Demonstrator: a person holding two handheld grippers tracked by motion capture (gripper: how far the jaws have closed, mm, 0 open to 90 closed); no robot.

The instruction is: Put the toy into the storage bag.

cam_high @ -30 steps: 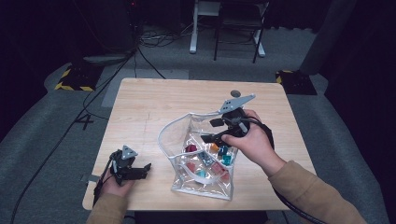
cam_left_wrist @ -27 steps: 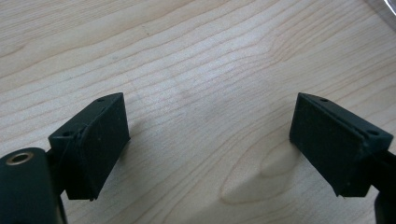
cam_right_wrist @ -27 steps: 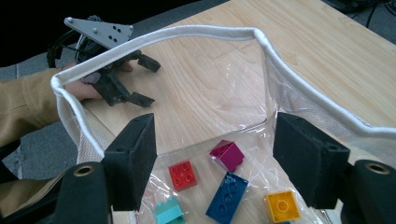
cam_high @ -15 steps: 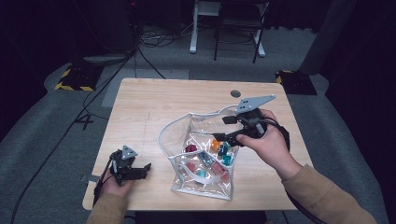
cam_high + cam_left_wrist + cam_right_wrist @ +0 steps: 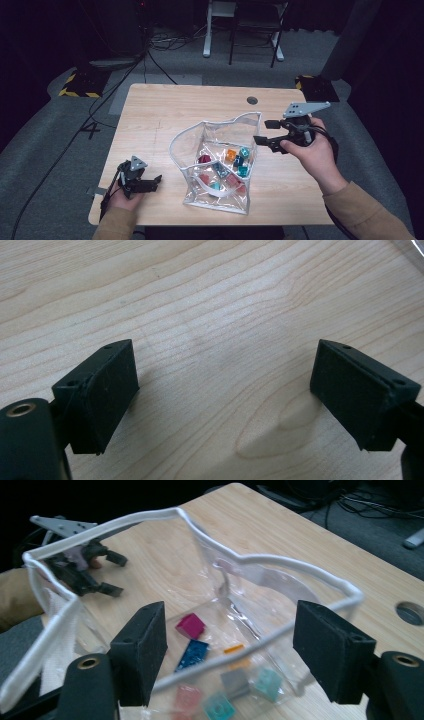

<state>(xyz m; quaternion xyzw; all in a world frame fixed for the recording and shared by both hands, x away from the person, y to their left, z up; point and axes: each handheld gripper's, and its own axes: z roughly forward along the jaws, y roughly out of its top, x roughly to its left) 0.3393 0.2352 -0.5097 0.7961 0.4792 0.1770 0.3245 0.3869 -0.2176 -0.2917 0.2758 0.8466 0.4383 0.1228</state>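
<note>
A clear plastic bag (image 5: 220, 150) with a white rim (image 5: 260, 560) stands open mid-table. Several small coloured blocks lie in it, among them a magenta one (image 5: 190, 626), a blue one (image 5: 192, 654) and an orange one (image 5: 230, 155). My right gripper (image 5: 262, 131) is open just outside the bag's right edge and points at it. In the right gripper view (image 5: 230, 650) the near rim runs across the gap between the jaws, untouched. My left gripper (image 5: 154, 182) rests open at the table's front left. Its jaws (image 5: 225, 390) have only bare wood between them.
The wooden table (image 5: 165, 115) has a round cable hole (image 5: 252, 100) near its far right edge. Through the bag, the right gripper view shows the left gripper (image 5: 107, 572). Cables and furniture legs lie on the grey floor beyond the table.
My right gripper has drawn back to the right, from over the bag's mouth to just outside its right edge. The left gripper has stayed put.
</note>
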